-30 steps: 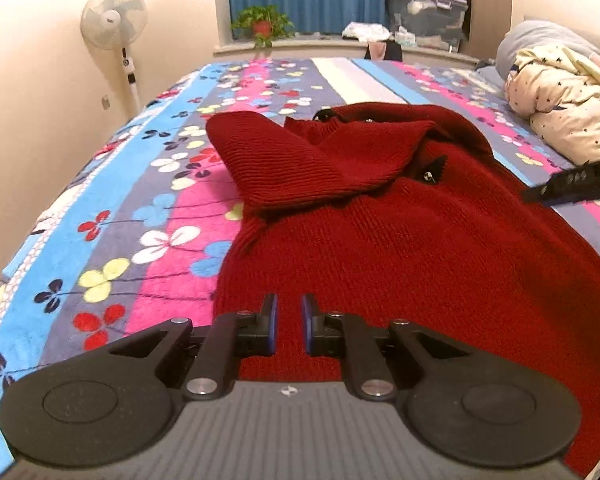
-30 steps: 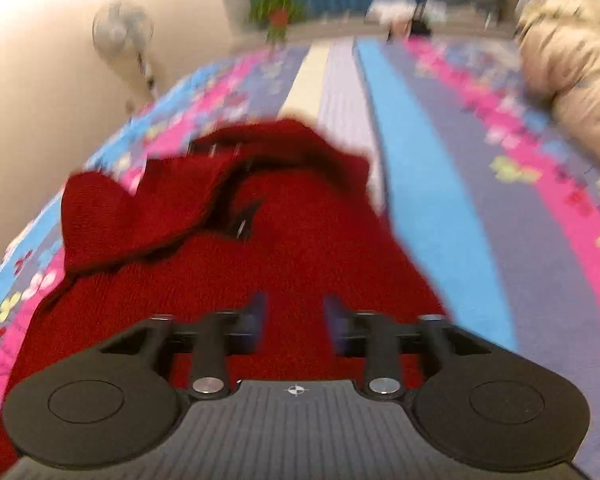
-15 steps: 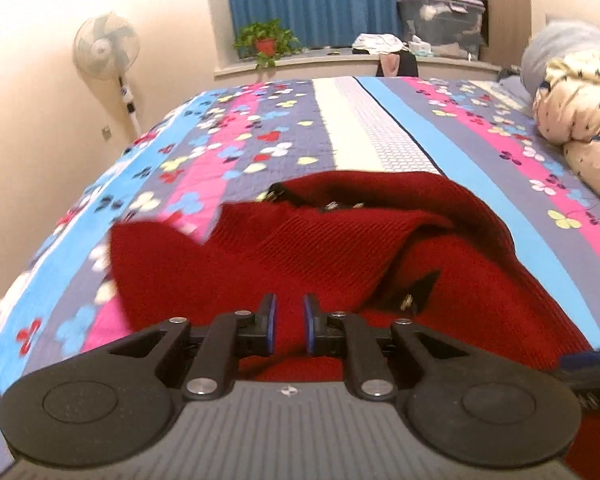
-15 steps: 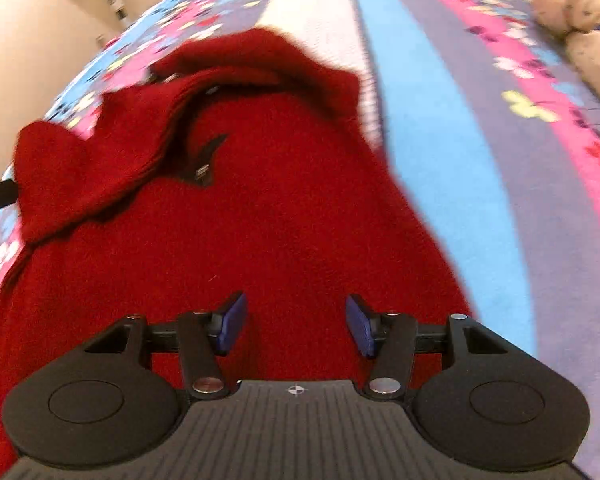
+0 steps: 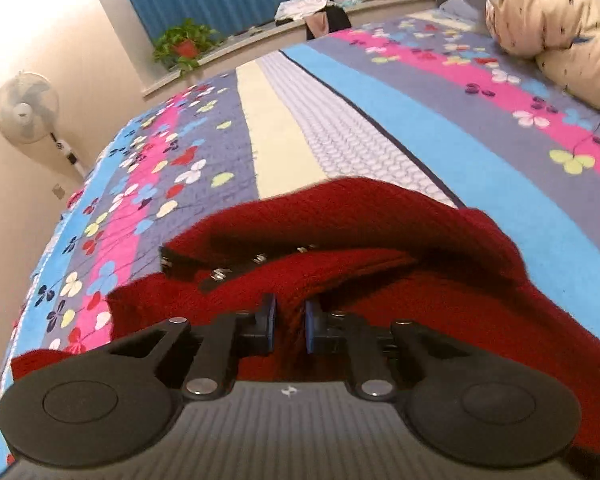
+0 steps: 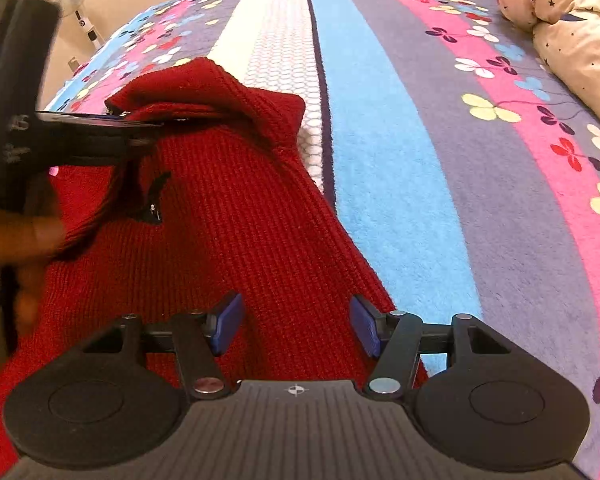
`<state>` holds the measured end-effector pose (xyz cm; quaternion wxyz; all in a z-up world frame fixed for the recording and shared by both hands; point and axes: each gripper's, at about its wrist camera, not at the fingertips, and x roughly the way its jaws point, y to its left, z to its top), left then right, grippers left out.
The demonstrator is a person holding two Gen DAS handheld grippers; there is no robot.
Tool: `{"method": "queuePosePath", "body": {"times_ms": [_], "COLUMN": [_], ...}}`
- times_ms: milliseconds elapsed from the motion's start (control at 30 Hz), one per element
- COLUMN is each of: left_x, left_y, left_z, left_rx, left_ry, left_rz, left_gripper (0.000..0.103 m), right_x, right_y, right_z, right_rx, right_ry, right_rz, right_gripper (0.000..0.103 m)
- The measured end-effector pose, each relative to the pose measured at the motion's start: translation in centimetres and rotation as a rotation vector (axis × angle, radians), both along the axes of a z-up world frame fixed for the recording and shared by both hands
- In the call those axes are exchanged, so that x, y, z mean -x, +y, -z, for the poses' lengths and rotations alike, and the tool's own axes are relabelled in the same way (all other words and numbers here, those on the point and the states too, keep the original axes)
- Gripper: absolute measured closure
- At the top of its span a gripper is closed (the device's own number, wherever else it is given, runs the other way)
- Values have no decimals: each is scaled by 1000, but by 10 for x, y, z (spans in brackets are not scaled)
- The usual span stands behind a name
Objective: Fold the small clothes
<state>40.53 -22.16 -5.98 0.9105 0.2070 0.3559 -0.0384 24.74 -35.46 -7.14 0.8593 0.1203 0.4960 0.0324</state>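
Note:
A red knitted sweater [image 5: 380,232] lies on the striped flowered bedspread [image 5: 420,120], its upper part bunched into a fold with dark button tabs showing. My left gripper [image 5: 290,326] is over that fold. Its jaws are closing, and a ridge of red knit is pinched between the blue pads. The right wrist view shows the same left gripper [image 6: 156,125] at the sweater's [image 6: 228,208] top left, with a person's hand [image 6: 16,236] on its handle. My right gripper [image 6: 296,326] hovers over the sweater's lower right edge. Its jaws are opening, and the pads touch nothing.
A cream star-print quilt [image 5: 552,20] is heaped at the bed's far right. A standing fan [image 5: 26,108] is by the left wall. A potted plant [image 5: 184,42] and piled items sit on the sill under blue curtains. Bare bedspread [image 6: 380,120] stretches right of the sweater.
My left gripper has swept across the sweater up to the bunched collar fold, rolling as it went, and now shows in the right wrist view. My right gripper's jaws have widened.

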Motion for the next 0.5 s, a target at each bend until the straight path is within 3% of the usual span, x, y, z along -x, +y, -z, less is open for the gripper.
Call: {"method": "queuePosePath", "body": {"times_ms": [100,267,400,500], "left_x": [8,40,93,132], "left_y": [62,253,402,486], "left_z": [-31,-84,-93,-78], "left_rx": [3,122,141,156], "left_ry": [-89,-211,-265,-253], "left_rz": [-95,-490,-840,-1028], "left_gripper": [92,92,93,89], "right_x": [-3,-3,-1,-1], "right_y": [-1,2,7,12], "right_z": [0,-1,-1,-2], "right_rx": [-1,2,19,38], "right_ry": [1,-8,-6,-13], "right_rz": [1,-4,-6,-16], "right_gripper": [42,42,42,42]}}
